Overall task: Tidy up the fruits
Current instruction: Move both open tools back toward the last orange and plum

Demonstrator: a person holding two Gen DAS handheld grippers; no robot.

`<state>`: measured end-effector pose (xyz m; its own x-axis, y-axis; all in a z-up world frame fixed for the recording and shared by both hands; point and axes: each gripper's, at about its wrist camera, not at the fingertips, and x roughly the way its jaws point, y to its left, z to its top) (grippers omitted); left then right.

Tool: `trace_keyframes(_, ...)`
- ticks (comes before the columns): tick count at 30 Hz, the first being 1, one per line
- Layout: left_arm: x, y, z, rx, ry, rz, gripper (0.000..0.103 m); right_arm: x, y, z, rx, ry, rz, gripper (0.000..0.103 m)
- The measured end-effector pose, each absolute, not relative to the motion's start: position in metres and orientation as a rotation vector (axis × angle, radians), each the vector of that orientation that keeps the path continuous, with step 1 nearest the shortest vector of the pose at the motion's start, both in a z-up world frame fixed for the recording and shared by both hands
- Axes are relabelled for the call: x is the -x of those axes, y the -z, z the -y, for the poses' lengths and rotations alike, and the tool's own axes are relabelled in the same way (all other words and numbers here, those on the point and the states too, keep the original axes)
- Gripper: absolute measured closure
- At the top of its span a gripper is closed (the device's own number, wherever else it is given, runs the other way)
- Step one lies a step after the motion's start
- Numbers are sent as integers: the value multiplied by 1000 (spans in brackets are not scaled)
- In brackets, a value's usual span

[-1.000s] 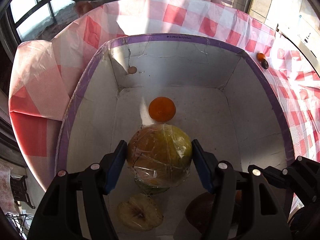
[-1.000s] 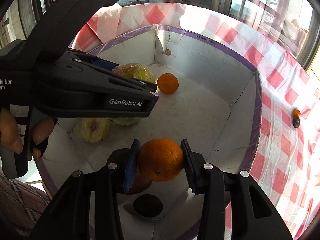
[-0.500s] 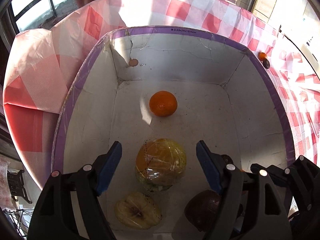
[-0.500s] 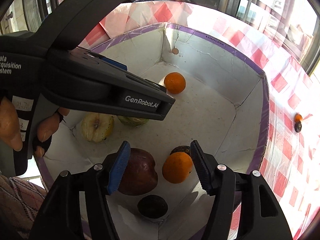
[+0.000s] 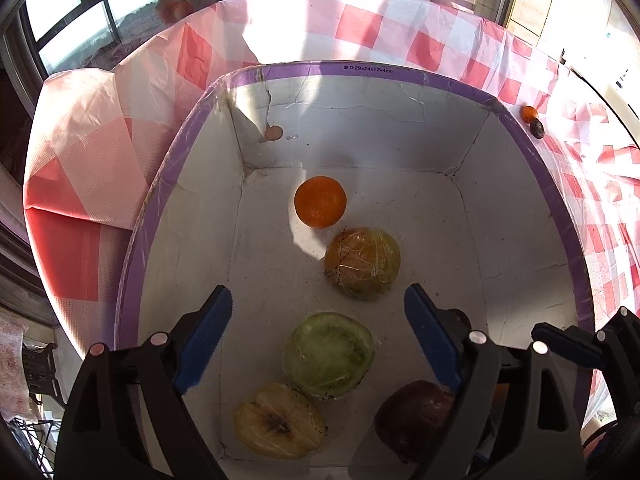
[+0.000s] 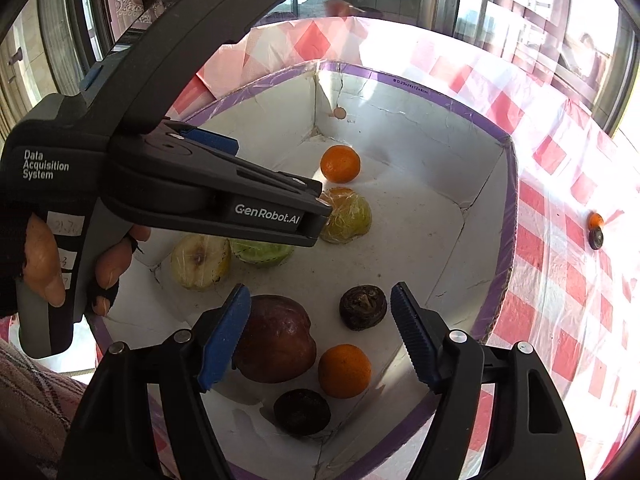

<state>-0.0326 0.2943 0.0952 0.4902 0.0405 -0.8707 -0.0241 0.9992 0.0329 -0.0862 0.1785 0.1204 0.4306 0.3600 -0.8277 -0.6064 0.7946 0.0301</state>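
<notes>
A white box with a purple rim (image 5: pixel 384 69) (image 6: pixel 508 216) holds several fruits. In the left wrist view I see an orange (image 5: pixel 320 207), a plastic-wrapped yellow-orange fruit (image 5: pixel 362 264), a wrapped green half (image 5: pixel 329 354), a cut apple half (image 5: pixel 279 426) and a dark red apple (image 5: pixel 412 416). My left gripper (image 5: pixel 318 338) is open and empty above the green half. In the right wrist view my right gripper (image 6: pixel 320 336) is open and empty above the red apple (image 6: pixel 276 340), a second orange (image 6: pixel 345 370) and two dark round fruits (image 6: pixel 363 306) (image 6: pixel 302 412).
The box stands on a red and white checked tablecloth (image 5: pixel 400 36). A small orange fruit (image 5: pixel 529 113) and a dark one (image 5: pixel 537 129) lie on the cloth right of the box, also seen in the right wrist view (image 6: pixel 595 220). Windows stand behind.
My left gripper let go of the wrapped fruit, which rolled right next to the far orange. My right gripper let go of its orange, now on the box floor. Both grippers opened and rose.
</notes>
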Motion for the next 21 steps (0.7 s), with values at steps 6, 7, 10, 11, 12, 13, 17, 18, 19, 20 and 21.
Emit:
trace_keyframes(6, 42, -106, -295, 1, -63, -984, 5, 88, -142, -141, 169, -606, -879, 28)
trace_keyframes(7, 43, -107, -295, -5, -78, -977, 4, 87, -144, -132, 132, -604, -875, 27)
trace_keyframes(10, 43, -109, -293, -28, -113, -965, 4, 77, -145, -97, 26, -550, -891, 25)
trace_keyframes(11, 43, -110, -292, -35, -128, -958, 4, 73, -143, -83, 6, -515, -902, 24)
trace_keyframes(12, 42, -112, -291, -36, -139, -953, 4, 68, -140, -70, -7, -478, -915, 24)
trace_keyframes(13, 42, -113, -290, -31, -149, -948, 4, 63, -135, -56, -21, -442, -930, 24)
trace_keyframes(17, 36, -126, -278, 14, -176, -935, 4, 37, -109, -2, -62, -290, -1017, 24)
trace_keyframes(18, 33, -130, -272, 26, -171, -933, 4, 29, -101, 12, -68, -254, -1041, 24)
trace_keyframes(19, 30, -134, -264, 35, -164, -929, 4, 22, -93, 25, -69, -219, -1060, 24)
trace_keyframes(20, 26, -138, -254, 39, -154, -923, 4, 15, -82, 35, -68, -185, -1078, 24)
trace_keyframes(21, 22, -142, -244, 40, -143, -915, 4, 7, -74, 47, -66, -157, -1095, 24)
